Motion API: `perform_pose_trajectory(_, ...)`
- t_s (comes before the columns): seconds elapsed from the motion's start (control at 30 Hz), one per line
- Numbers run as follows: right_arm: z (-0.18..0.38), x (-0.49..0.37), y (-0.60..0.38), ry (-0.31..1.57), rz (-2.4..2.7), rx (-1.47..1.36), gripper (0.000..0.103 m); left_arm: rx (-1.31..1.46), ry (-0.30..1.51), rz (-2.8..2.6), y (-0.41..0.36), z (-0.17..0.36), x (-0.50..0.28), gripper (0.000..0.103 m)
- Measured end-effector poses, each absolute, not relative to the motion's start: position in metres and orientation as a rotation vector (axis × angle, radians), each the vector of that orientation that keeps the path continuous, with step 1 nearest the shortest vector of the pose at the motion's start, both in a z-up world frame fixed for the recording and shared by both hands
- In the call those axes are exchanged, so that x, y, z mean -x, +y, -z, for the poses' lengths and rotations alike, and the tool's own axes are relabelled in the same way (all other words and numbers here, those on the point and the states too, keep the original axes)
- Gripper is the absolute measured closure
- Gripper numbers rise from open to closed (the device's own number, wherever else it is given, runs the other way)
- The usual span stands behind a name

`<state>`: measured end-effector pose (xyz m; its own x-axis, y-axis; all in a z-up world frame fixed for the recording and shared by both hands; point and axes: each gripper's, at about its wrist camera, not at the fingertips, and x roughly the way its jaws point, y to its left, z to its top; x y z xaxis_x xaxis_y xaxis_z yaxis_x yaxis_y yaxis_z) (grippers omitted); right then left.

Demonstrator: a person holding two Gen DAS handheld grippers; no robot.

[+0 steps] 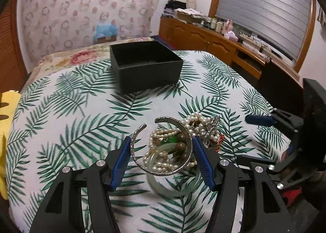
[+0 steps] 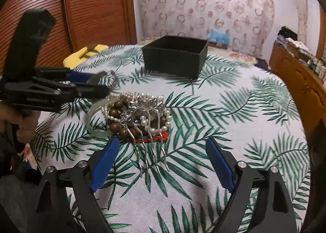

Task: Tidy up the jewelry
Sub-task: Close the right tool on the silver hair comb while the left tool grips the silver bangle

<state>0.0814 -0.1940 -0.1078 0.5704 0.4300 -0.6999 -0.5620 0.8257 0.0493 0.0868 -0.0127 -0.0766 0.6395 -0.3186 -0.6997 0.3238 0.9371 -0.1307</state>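
Observation:
My left gripper (image 1: 162,141) is shut on a silver cuff bangle (image 1: 138,161), held between its blue pads above a jewelry pile (image 1: 183,137) of pearl strands, beads and a pale jade bangle (image 1: 175,190). In the right wrist view the left gripper (image 2: 97,84) holds the cuff (image 2: 111,80) over the pile (image 2: 138,114). My right gripper (image 2: 162,145) is open and empty, just short of a silver hair comb (image 2: 150,147). An open, empty black box (image 1: 145,64) stands farther back and also shows in the right wrist view (image 2: 175,58).
The table has a palm-leaf cloth (image 1: 81,120). A yellow object (image 2: 83,54) lies at its far left edge. A wooden sideboard (image 1: 214,39) with clutter runs along the right wall. A floral bed (image 1: 81,55) lies behind the box.

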Motion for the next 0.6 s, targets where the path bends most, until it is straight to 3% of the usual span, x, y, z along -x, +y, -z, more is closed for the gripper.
perform_pose_trajectory(0.17,0.112,-0.083,-0.18,0.795,-0.626,0.246,0.018,0.009,0.783,0.36,-0.006,0.074,-0.076,0.045)
perform_pose_trajectory(0.37,0.116,-0.085,-0.17,0.822,-0.637,0.332,0.039,0.01,0.783,0.359,-0.004,0.075,-0.071,0.045)
perform_pose_trajectory(0.5,0.119,-0.087,-0.174,0.848,-0.647,0.318,0.061,0.011,0.786,0.36,-0.004,0.076,-0.07,0.045)
perform_pose_trajectory(0.6,0.117,-0.088,-0.177,0.841,-0.654,0.299,0.064,0.011,0.784,0.36,-0.004,0.075,-0.07,0.045)
